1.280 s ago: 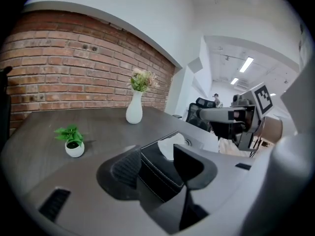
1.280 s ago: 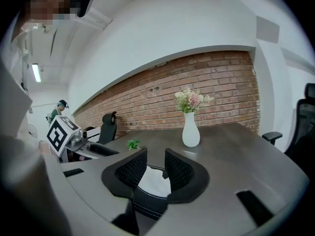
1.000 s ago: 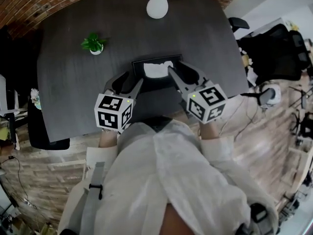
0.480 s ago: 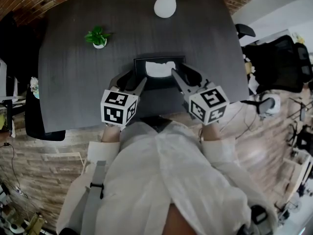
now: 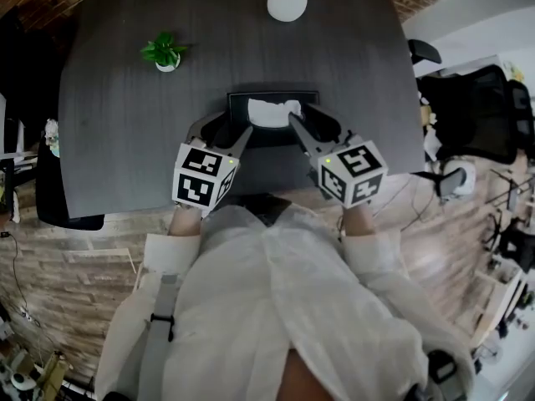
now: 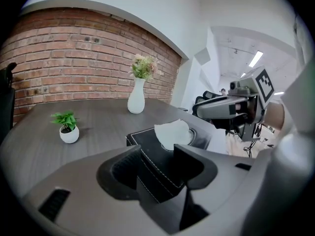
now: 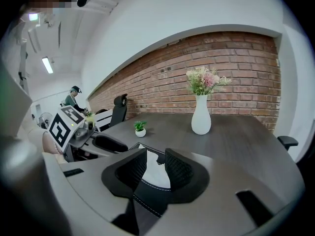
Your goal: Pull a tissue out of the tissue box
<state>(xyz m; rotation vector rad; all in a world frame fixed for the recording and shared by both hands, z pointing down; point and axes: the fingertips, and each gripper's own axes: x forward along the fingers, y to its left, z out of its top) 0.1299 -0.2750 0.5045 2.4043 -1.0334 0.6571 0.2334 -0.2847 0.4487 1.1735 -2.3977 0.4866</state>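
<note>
A black tissue box [image 5: 259, 132] lies on the dark table [image 5: 125, 124], with a white tissue [image 5: 274, 111] standing up out of its top slot. My left gripper [image 5: 222, 130] is open at the box's near left corner, and the box's stitched corner [image 6: 147, 146] shows between the jaws. My right gripper [image 5: 308, 117] is open at the box's near right side. In the right gripper view the tissue [image 7: 158, 173] shows in the gap between its jaws; I cannot tell whether it touches them. Nothing is held.
A white vase [image 5: 287, 2] with flowers stands at the table's far edge. A small potted plant [image 5: 165, 53] sits at the far left. Black office chairs [image 5: 476, 107] stand to the right and another chair [image 5: 58, 199] at the left. The table's front edge is just under my hands.
The head view has shifted a little. Both grippers stay open at the box's near side, almost unmoved relative to it. The tissue looks the same.
</note>
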